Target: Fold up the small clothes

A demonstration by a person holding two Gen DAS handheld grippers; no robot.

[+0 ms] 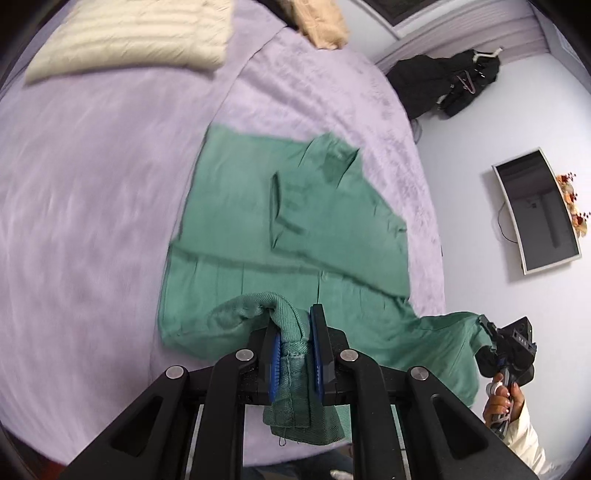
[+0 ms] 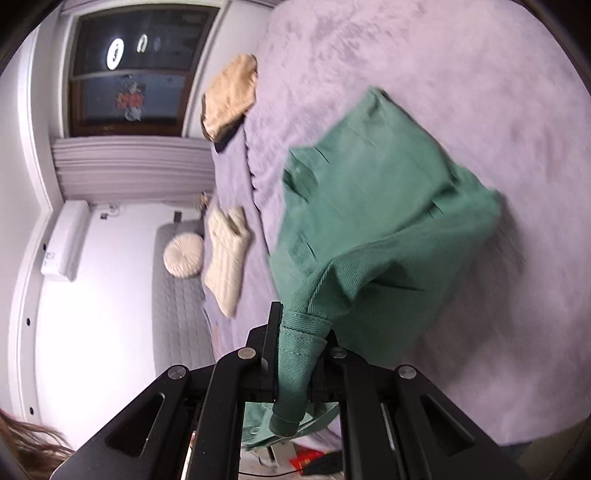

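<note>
Motion blur softens both views, so the folds in the green garment [image 1: 295, 229] are hard to read, and it may be a pair of shorts or trousers, though the smear makes that uncertain. In the left wrist view the left gripper [image 1: 295, 332] is clamped on a bunched hem, its blue pads [image 1: 275, 350] pressing the cloth from both sides, and the pinched end hangs down out of sight behind the black frame. Far to the right, the right gripper [image 1: 491, 332] bites another corner of the same garment, held by a hand [image 1: 502, 402] in a pale sleeve that is cut off by the picture's edge. In the right wrist view the right gripper [image 2: 295, 332] is likewise closed on a thick rolled seam, and the cloth hides its right finger. The garment is raised at the near side between the two grippers, its far part still lying on the lilac bedspread [image 1: 92, 184]. Broad bare bedspread lies left and far of it; the bed's right edge runs just beside the cloth. A cream quilted piece [image 1: 140, 37] and a tan garment [image 1: 321, 22] lie well apart at the far end
</note>
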